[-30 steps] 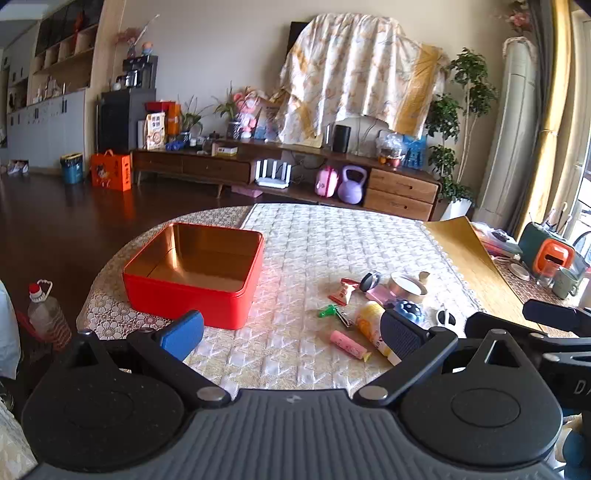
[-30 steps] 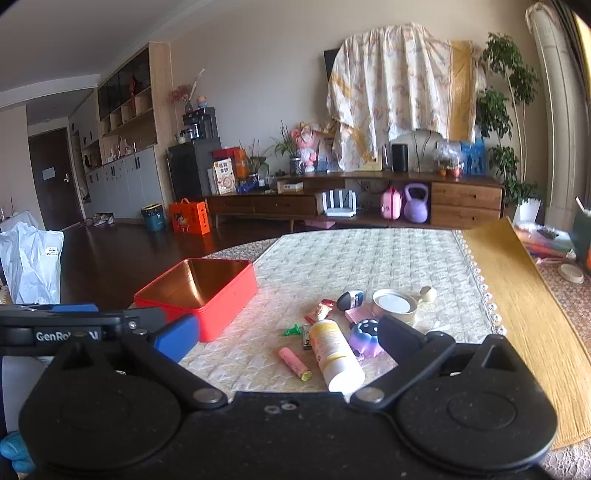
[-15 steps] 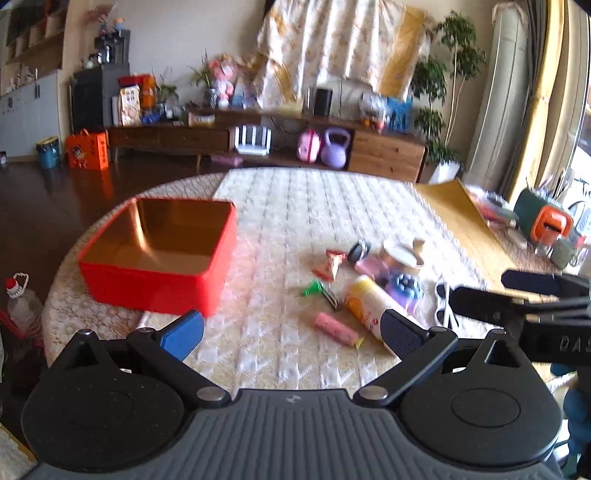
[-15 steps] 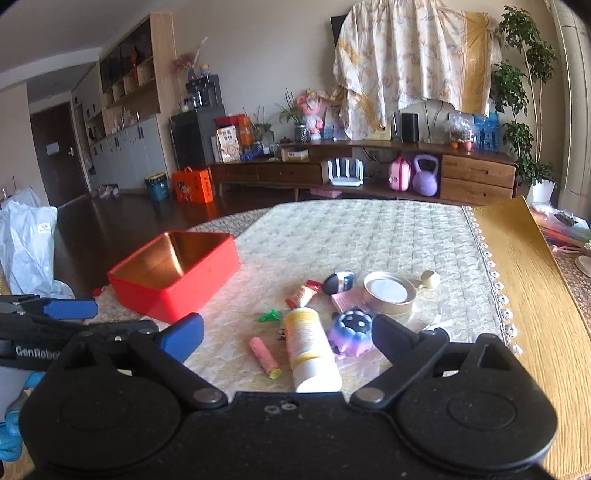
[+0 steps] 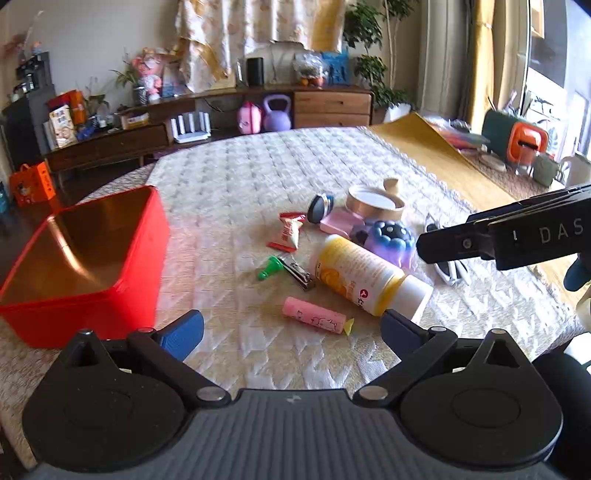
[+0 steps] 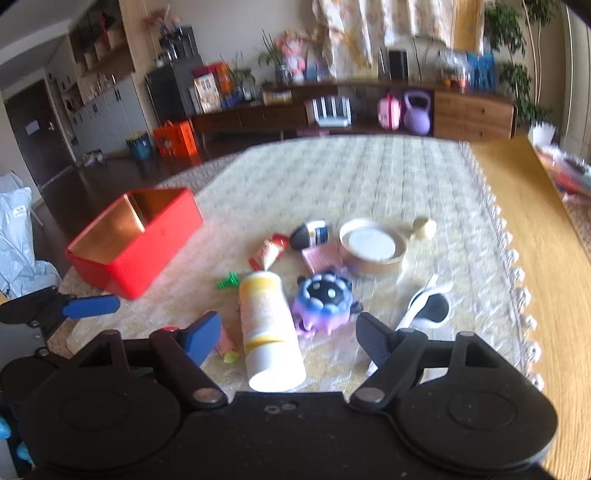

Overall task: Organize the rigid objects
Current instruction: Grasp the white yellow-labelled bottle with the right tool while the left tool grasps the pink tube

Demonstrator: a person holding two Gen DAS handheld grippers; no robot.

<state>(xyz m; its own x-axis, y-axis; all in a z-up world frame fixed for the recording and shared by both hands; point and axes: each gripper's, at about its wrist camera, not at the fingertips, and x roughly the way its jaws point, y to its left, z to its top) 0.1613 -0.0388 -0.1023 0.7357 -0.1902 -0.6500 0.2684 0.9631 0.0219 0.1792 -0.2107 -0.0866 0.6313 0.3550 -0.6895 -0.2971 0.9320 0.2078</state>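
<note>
Fingers of the right gripper [image 6: 288,341] are closing with the yellow-and-white plastic bottle [image 6: 267,326] lying between them, pads not yet touching it. Compared with 1 second ago, both grippers have dropped closer to the clutter. Left gripper [image 5: 291,328] fingers stand released, nothing between them but the pink wrapped stick [image 5: 314,320] ahead. Farther left on the table [image 5: 258,184], the red square tin [image 5: 85,258] sits empty, likely the bottle's destination.

Purple kettlebell [image 5: 276,112] & pink toy [image 5: 248,117] under the sideboard [image 5: 332,107], top centre of left view. Patterned sheet [image 5: 258,33] draped above. Potted plant [image 5: 373,55] upper right. Orange bag [image 6: 173,138] on dark floor, upper left of right view; blue bin [image 6: 138,144] beside it.
</note>
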